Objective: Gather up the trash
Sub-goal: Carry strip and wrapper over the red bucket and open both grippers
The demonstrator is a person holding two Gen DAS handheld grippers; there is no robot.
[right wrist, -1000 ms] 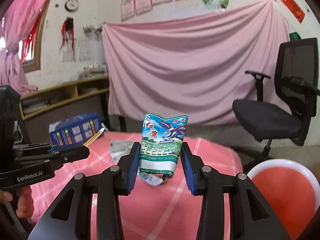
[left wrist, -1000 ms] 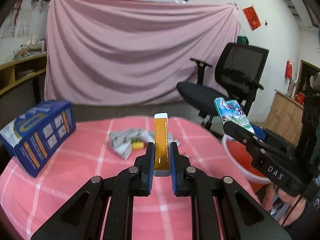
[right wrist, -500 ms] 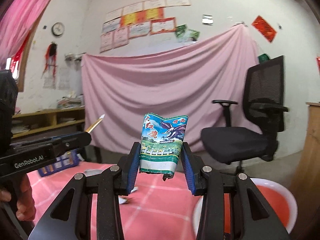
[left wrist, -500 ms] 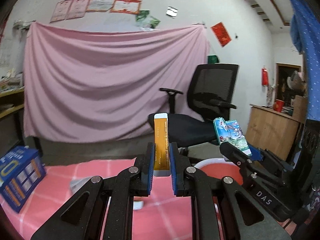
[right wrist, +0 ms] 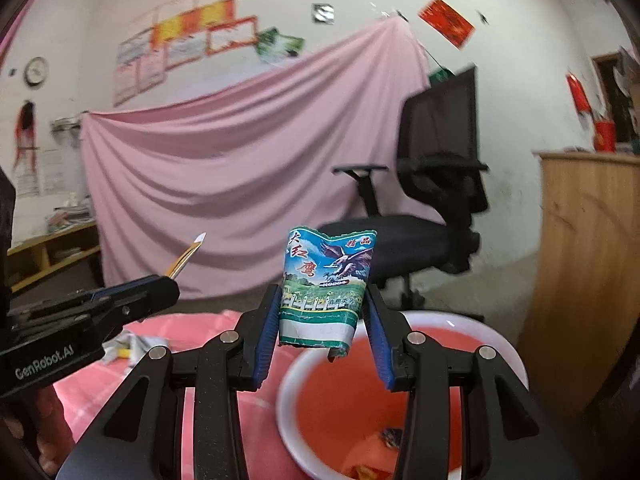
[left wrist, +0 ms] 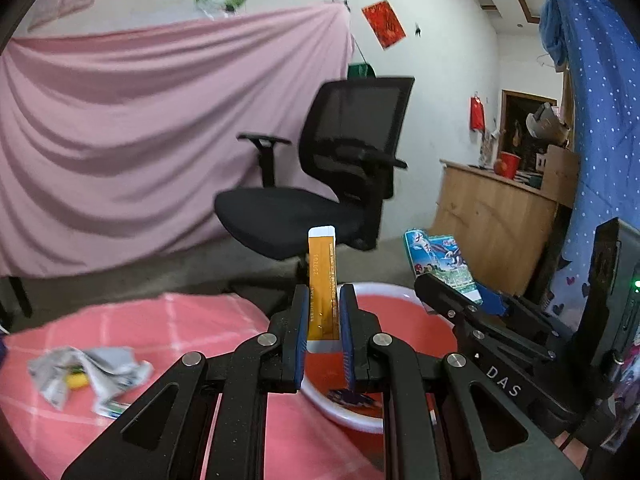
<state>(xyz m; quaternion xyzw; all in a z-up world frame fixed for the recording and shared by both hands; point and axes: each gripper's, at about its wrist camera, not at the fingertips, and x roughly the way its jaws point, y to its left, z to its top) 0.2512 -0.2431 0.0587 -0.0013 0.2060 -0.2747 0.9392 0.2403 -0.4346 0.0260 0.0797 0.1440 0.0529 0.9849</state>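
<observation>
My left gripper (left wrist: 324,312) is shut on a thin orange sachet (left wrist: 321,276) that stands upright above the near rim of a red basin with a white rim (left wrist: 400,320). My right gripper (right wrist: 324,320) is shut on a colourful eagle-print wrapper (right wrist: 326,288) held over the basin (right wrist: 352,396). The right gripper also shows at the right of the left wrist view (left wrist: 456,300) with its wrapper (left wrist: 440,260). The left gripper shows at the left of the right wrist view (right wrist: 132,300). A few scraps lie in the basin's bottom.
Crumpled newspaper with a yellow bit (left wrist: 84,372) lies on the pink checked tablecloth (left wrist: 160,332). A black office chair (left wrist: 332,184) stands behind the basin. A wooden cabinet (left wrist: 500,232) is at the right. A pink curtain hangs behind.
Both grippers have swung right, away from the table middle, and now hold their trash over the red basin. The blue box has left the view.
</observation>
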